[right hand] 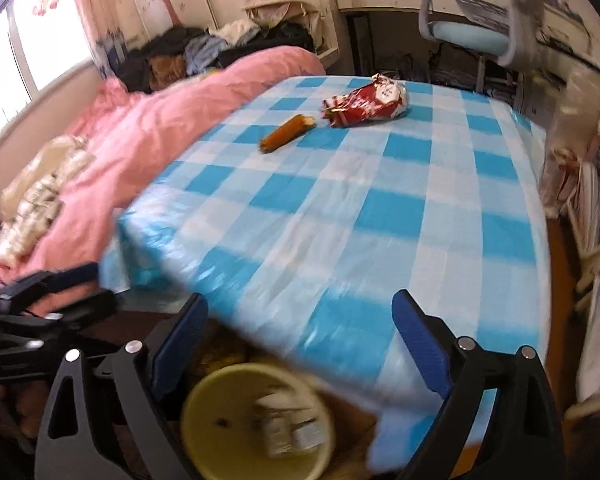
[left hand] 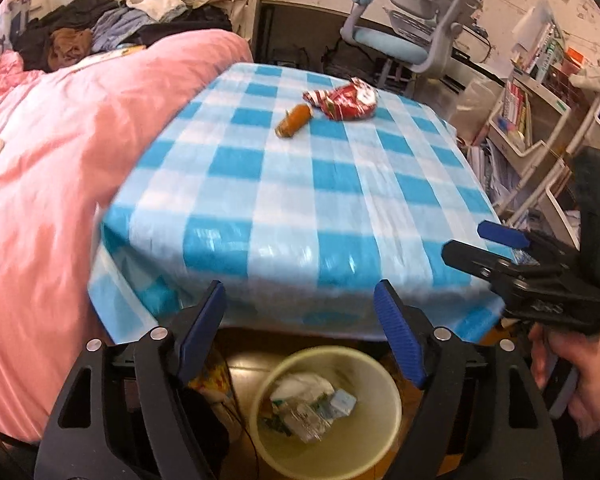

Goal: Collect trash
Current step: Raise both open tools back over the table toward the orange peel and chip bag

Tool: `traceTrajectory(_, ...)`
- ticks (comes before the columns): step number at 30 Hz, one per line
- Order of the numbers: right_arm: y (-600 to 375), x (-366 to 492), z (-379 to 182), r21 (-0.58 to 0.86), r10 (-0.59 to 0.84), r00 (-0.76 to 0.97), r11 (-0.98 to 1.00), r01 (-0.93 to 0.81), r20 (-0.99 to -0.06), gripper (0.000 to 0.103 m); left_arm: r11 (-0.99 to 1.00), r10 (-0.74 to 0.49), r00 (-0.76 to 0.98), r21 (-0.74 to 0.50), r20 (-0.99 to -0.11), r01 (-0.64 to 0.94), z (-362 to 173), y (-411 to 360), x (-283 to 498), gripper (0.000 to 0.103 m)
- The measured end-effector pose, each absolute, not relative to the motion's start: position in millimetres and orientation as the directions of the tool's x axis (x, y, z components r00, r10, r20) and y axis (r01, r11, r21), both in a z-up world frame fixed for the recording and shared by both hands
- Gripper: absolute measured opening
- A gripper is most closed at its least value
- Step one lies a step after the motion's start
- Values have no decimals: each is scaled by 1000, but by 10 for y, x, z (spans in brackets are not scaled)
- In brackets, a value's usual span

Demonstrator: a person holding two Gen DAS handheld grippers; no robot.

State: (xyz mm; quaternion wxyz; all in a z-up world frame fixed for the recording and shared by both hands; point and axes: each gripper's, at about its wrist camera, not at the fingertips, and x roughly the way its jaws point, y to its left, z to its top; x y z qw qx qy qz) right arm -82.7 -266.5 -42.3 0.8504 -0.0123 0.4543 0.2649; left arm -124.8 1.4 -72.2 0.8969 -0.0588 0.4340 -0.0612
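Left wrist | trash bin [left hand: 328, 412] below open empty jaws | wrapper [left hand: 342, 100] far

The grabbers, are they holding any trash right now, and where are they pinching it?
No, nothing is held. The left gripper and right gripper are both open and empty above the bin.

Ahead of your fingers [left hand: 204, 320] stands the counter [left hand: 300, 200], covered in a blue-and-white checked cloth. Well beyond the fingers, near its far edge, lie a small orange bottle [left hand: 293, 120] on its side and, just beside it, a crumpled red snack bag [left hand: 346, 102]. Below your fingers, on the floor [left hand: 240, 364], stands a cream bin [left hand: 324, 412] holding wrappers.
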Motion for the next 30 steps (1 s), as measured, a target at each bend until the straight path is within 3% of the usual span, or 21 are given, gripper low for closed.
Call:
traceTrajectory(9,-2114,357,-869,83,314,332,825,-559,-889,91,983,-129,644,-183,-754,-17,-494,243,-499,76)
traceTrajectory(11,-2043,469,-921,68,322,343,809,-584,-882,97,977,-129,638,-208,-759,-51,-504,329,-358,76)
traceTrajectory(23,-2080,567,-960,77,368,384,799,-597,-847,97,945,-164,624,-304,-764,-124,-542,523,-214,77)
traceTrajectory(30,-2073,605,-952,76,367,383,799,-597,-847,97,945,-213,603,-319,-769,-73,-581,376,-308,78)
